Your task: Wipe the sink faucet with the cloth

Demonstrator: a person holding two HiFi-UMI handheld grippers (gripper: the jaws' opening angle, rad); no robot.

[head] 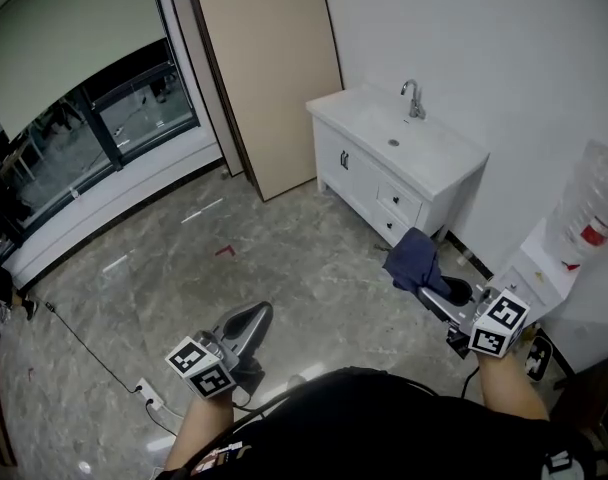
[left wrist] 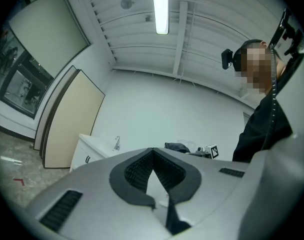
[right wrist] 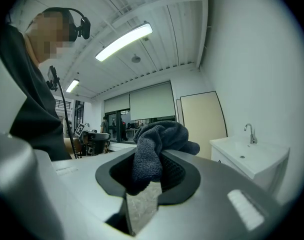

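I hold the soft, light cloth (right wrist: 159, 136) bunched in the right gripper (right wrist: 149, 176), fingers clamped on it, well away from the faucet (head: 414, 98); left gripper (left wrist: 153, 171) fingers closed, empty; cloth should flop, so grip the bunch.

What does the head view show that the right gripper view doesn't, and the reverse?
Head view only: the water bottle and the power strip on the floor. Right gripper view only: the ceiling lamp and the person's headset. Both: the dark cloth clamped in the jaws of the right gripper, plus the white sink and its faucet ahead.
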